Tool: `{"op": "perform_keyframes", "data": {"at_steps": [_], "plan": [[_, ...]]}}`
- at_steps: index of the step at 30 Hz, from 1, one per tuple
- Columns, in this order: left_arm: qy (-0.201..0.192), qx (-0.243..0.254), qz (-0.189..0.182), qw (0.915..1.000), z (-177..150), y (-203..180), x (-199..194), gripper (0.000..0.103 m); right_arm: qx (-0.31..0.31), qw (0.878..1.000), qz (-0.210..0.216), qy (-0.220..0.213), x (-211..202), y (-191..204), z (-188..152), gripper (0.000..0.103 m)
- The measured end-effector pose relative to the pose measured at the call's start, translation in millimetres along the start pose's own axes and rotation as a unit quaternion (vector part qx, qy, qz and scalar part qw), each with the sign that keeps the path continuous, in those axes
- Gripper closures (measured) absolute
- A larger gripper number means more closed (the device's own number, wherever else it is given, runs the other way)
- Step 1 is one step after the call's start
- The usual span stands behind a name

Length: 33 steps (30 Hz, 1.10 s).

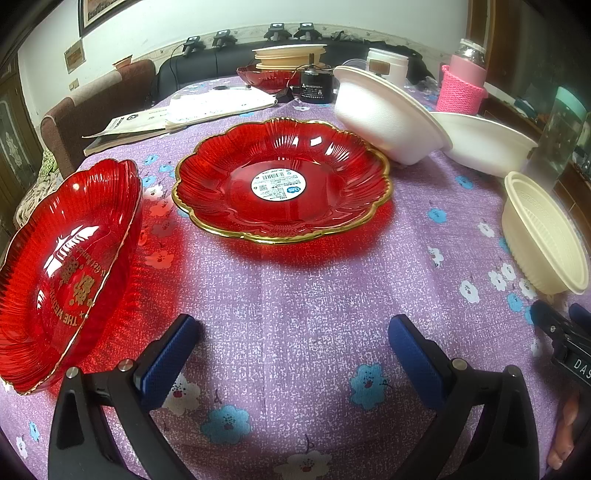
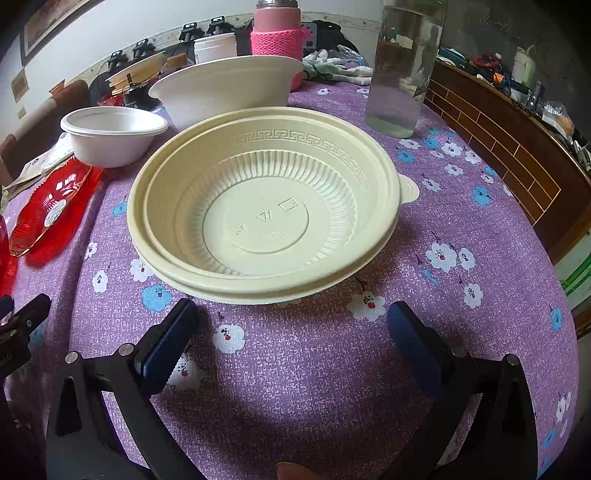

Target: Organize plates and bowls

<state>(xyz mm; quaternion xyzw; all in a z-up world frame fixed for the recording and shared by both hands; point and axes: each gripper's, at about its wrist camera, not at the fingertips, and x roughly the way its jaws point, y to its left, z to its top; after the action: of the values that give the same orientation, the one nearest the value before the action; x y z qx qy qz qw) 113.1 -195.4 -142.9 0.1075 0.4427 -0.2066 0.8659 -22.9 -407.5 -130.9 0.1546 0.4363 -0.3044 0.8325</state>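
Note:
In the left wrist view my left gripper [image 1: 295,332] is open and empty above the purple cloth. A red gold-rimmed plate [image 1: 282,181] lies ahead of it. A second red plate [image 1: 62,273] lies at the left. Two white bowls [image 1: 384,110] [image 1: 487,144] sit behind, the left one tilted. In the right wrist view my right gripper [image 2: 291,317] is open and empty just short of a cream plastic bowl [image 2: 266,206]. That bowl also shows in the left wrist view [image 1: 543,236]. White bowls [image 2: 114,134] [image 2: 229,85] stand behind it.
A tall clear glass [image 2: 402,66] and a pink-sleeved bottle [image 2: 277,33] stand at the far right. Papers [image 1: 207,107], a black can [image 1: 316,83] and stacked cream bowls [image 1: 288,55] with another red plate [image 1: 266,77] sit at the table's far end. A wooden rail [image 2: 509,147] borders the right.

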Motion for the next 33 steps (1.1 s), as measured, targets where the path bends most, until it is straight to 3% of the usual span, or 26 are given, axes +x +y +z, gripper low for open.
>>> {"op": "perform_keyframes", "data": {"at_steps": [4,7,12,18,27,33], "plan": [[0.012,0.007,-0.006,0.9999,-1,2,-2,0.001,0.001,1.0,0.005,-0.001,-1,0,0,0.001],[0.018,-0.005,0.0,0.9998,-4,6,-10,0.001,0.002,0.999,0.051,-0.013,-12,3,-2,0.0],[-0.04,-0.027,0.049,0.9976,-15,27,-62,0.001,-0.047,0.992,0.075,-0.092,-57,36,-11,0.0],[-0.088,-0.076,0.062,0.9912,-31,73,-120,0.0,-0.095,0.975,0.119,-0.159,-102,91,-17,0.0],[-0.131,-0.105,0.103,0.9804,-46,119,-157,0.0,-0.135,0.961,0.147,-0.19,-134,143,-37,0.0],[-0.144,-0.117,0.09,0.9785,-53,137,-170,0.0,-0.156,0.955,0.145,-0.205,-151,159,-45,0.0]]}}
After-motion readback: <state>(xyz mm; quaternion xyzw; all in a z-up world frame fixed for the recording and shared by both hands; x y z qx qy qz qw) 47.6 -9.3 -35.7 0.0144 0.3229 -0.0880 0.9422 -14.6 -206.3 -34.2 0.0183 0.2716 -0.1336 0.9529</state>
